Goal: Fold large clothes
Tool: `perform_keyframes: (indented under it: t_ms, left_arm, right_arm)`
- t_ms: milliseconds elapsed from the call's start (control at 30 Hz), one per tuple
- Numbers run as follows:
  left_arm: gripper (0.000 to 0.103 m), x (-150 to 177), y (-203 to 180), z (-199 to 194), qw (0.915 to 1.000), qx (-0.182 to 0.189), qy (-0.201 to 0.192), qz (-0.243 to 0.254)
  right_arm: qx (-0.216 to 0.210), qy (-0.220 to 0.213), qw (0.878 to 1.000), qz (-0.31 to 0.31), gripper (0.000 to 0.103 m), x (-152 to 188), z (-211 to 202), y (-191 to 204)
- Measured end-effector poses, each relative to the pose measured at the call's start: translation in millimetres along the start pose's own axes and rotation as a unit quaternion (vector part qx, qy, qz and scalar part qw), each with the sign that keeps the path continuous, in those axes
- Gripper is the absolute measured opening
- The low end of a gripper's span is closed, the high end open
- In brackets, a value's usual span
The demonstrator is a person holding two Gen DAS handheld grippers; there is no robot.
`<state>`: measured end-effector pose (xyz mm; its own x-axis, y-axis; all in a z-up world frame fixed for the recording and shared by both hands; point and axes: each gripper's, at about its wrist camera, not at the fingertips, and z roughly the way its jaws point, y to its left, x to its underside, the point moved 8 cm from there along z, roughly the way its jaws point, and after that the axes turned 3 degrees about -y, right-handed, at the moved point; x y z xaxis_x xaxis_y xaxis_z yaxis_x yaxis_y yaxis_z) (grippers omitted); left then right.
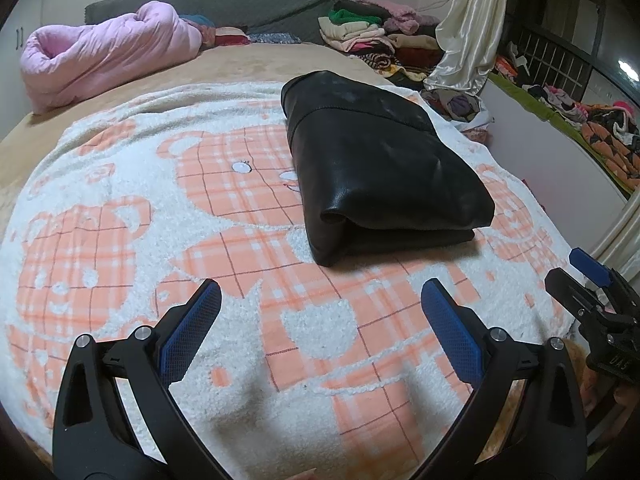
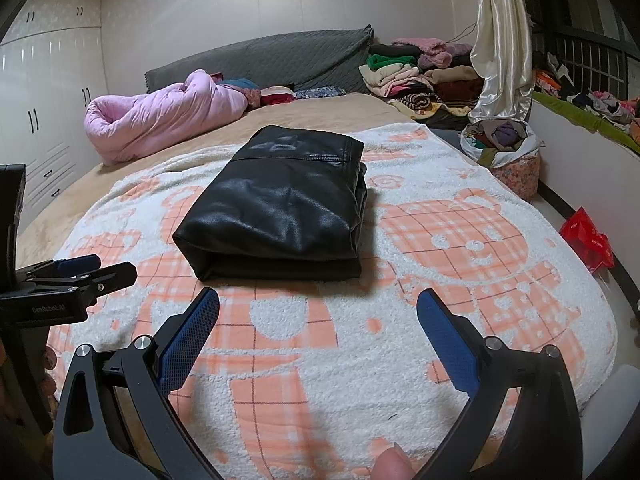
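Observation:
A black leather garment lies folded into a thick rectangle on a white and orange bear-print blanket spread over the bed. My left gripper hovers over the blanket, nearer than the garment's front fold, open with nothing between its blue pads. My right gripper is likewise open and empty, just short of the garment's near edge. The right gripper also shows at the right edge of the left wrist view, and the left gripper at the left edge of the right wrist view.
A rolled pink quilt lies at the bed's far left by a grey headboard. Stacked folded clothes sit at the far right beside a cream curtain. A bag of clothes and red packet lie right of the bed.

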<state>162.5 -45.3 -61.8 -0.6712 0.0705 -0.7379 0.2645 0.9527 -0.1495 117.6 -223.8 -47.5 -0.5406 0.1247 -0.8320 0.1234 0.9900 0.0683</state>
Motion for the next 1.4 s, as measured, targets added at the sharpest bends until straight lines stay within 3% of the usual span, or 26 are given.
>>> perform_keyframes:
  t_ms: [1400]
  left_arm:
    - [0.094,0.2,3.2,-6.8,0.9999,-0.007,-0.005,-0.004]
  right_arm:
    - [0.012,-0.010,1.000,-0.012,0.099,-3.9,-12.3,-1.8]
